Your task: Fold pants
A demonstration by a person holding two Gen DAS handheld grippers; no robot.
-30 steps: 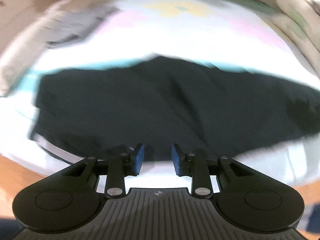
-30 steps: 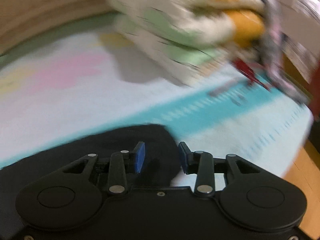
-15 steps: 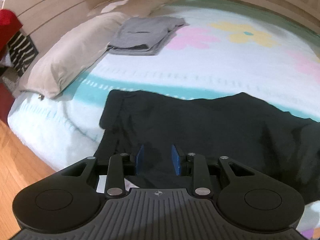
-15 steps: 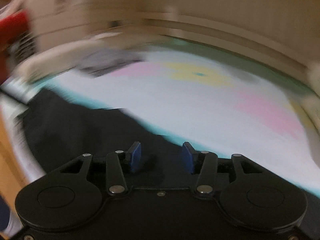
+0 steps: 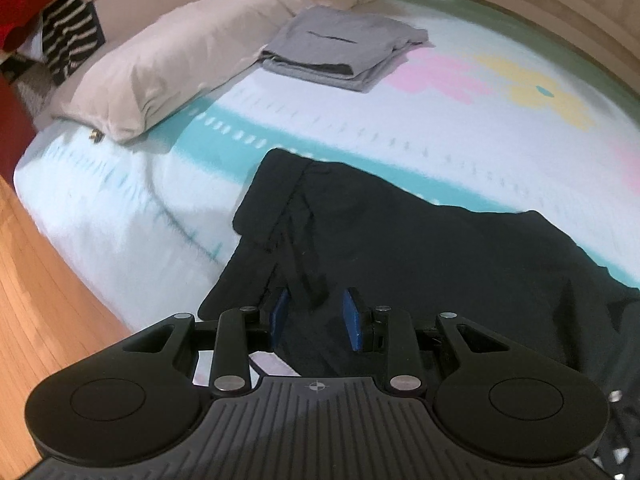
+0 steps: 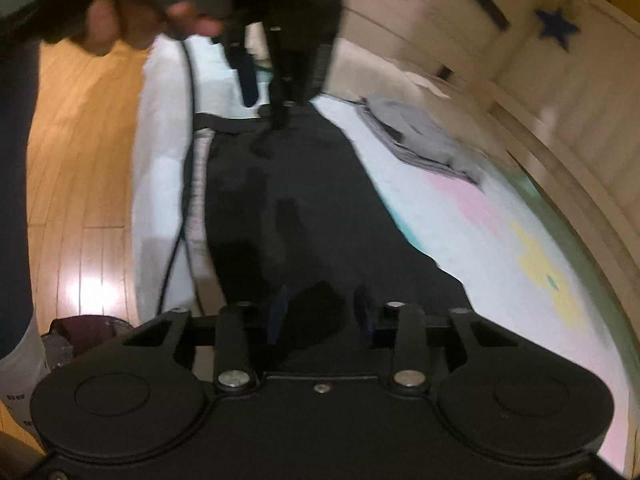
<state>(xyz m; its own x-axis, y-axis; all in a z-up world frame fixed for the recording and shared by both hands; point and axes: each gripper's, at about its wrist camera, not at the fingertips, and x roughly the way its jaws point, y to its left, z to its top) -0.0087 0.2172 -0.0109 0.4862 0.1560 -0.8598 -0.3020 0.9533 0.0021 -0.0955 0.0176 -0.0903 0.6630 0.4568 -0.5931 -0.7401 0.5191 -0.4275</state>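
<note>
The black pants [image 5: 400, 248] lie spread on the bed [image 5: 120, 216], just at its near edge, and the step in hand seems to be the reaching for a grip before a fold. The left tool [image 5: 316, 314] hovers low over the rumpled end of the pants, its fingers apart, with a ridge of cloth just in front of the gap. The right tool [image 6: 322, 312] stands over the other end, its fingers apart too; a dark lump of cloth shows between them, but the blur hides whether they touch it. The next move, I judge, calls for both tools to close on the cloth and lift together. Far ahead of the left tool lie a folded grey garment [image 5: 344, 48] and a pillow [image 5: 172, 56], well apart from the pants. A cable [image 6: 180, 220] hangs at the bed edge, left of the right tool, and could catch.
</note>
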